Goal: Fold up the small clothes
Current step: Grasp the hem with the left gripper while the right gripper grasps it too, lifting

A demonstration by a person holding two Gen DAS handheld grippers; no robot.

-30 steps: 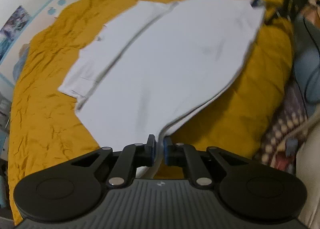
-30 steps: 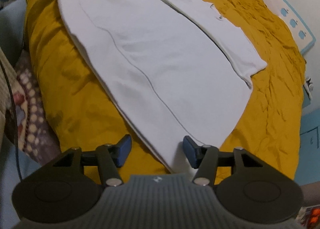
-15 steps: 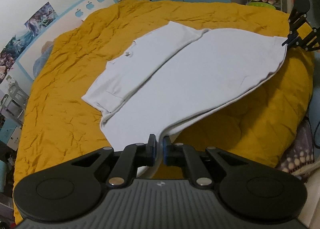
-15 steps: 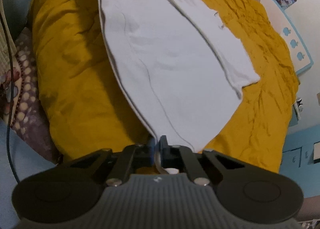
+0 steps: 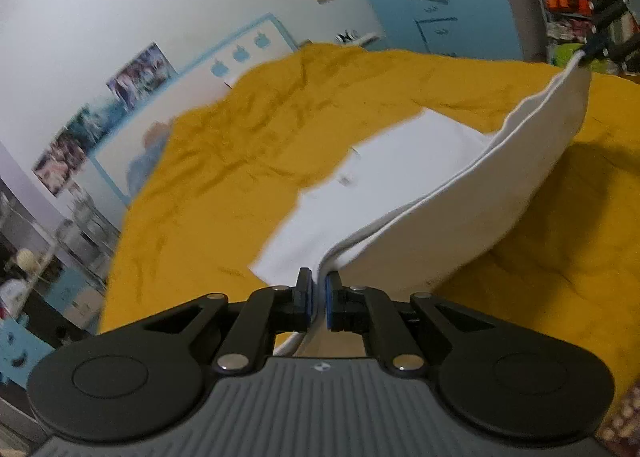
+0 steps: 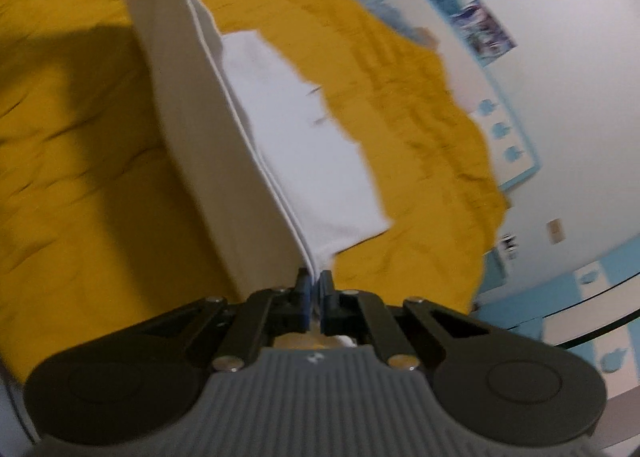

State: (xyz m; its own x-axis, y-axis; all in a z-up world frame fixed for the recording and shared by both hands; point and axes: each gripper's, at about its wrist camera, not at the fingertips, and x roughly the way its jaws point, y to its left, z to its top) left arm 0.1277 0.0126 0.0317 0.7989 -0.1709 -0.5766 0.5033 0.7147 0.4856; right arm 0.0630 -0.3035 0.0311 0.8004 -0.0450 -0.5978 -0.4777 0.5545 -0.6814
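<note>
- Right now my left gripper (image 5: 318, 299) is clenched on one corner of the white garment (image 5: 404, 185), the cloth edge pinched between its blue pads.
- My right gripper (image 6: 315, 295) is clamped on the opposite corner of the same hem, the doubled edge running straight up out of its jaws.
- Between the two grips the hem hangs as a raised, slightly sagging band above the yellow bedspread (image 5: 224, 161), while the far part of the garment lies flat on it.
- From the left wrist view I can see my right gripper (image 5: 600, 47) at the far end of the lifted edge, so both corners are off the bed and the cloth spans between them.
- To do this fold well, I judge I should keep both corners at matching height, so the hem travels as one straight line and not a skewed one.
- I should keep just enough tension between my hands to take out the sag; more would likely drag the flat half across the bedspread.
- I would carry the hem over toward the far edge of the garment and lower it until edges meet, both sides landing together.
- I should not loosen either grip before the cloth rests on itself, as a dropped corner would probably crumple the fold.
- Motion blur hides the fine detail of the far edge, so I would check alignment before letting go.
</note>
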